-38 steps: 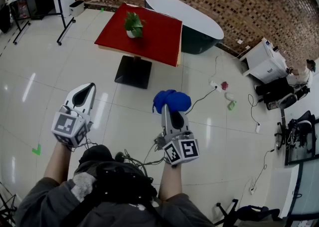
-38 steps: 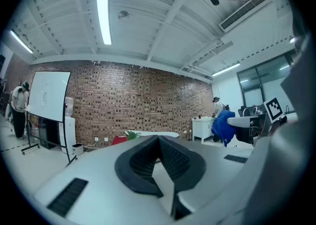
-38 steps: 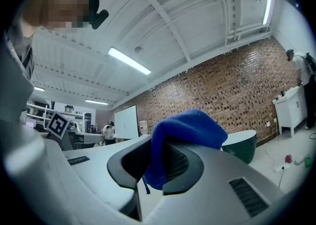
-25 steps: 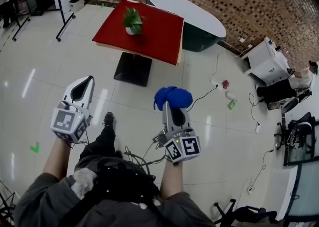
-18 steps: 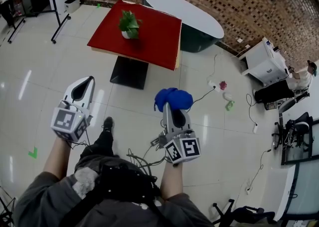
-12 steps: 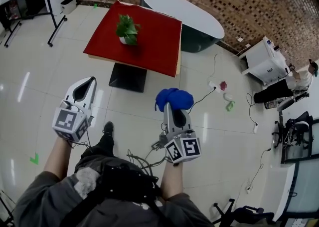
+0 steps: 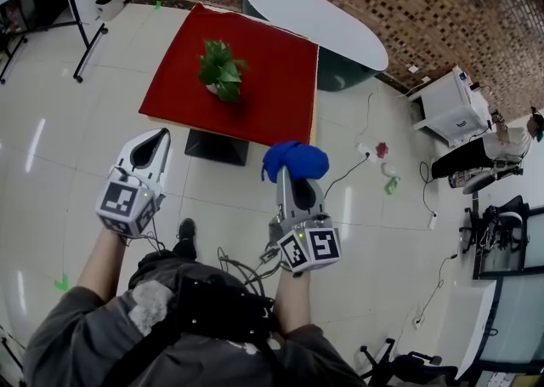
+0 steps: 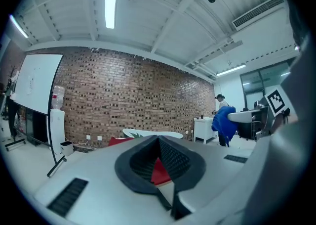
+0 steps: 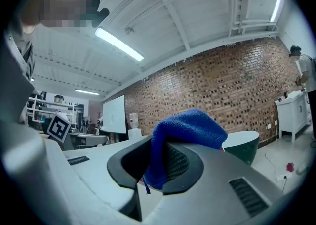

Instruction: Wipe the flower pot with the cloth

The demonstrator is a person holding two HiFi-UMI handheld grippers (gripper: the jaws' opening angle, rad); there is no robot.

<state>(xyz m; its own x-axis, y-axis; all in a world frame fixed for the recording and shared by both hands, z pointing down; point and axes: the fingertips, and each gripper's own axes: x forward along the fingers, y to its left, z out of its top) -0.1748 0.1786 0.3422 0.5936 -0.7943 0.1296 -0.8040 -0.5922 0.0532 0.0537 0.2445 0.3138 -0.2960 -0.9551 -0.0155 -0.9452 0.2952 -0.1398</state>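
Note:
A green plant in a small white flower pot [image 7: 217,88] stands on the red table [image 7: 272,79], ahead of both grippers. My right gripper [image 7: 293,174] is shut on a bunched blue cloth [image 7: 295,158], short of the table's near edge. In the right gripper view the blue cloth [image 9: 190,130] drapes over and between the jaws. My left gripper [image 7: 158,139] is held out over the floor to the left of the table, shut with nothing in it. In the left gripper view its dark pads [image 8: 173,159] meet, with a sliver of the red table [image 8: 159,172] behind them.
Behind the red table is an oval white-topped table [image 7: 314,15]. A whiteboard stand's leg [image 7: 85,58] is at the far left. A white cabinet [image 7: 446,105], dark chairs and a person [image 7: 534,122] are at the right. Cables [image 7: 353,168] and small bits of litter lie on the tiled floor.
The red table and the plant have come closer and lower in the head view as both grippers are carried towards them. The cloth stays gripped; the left jaws stay shut.

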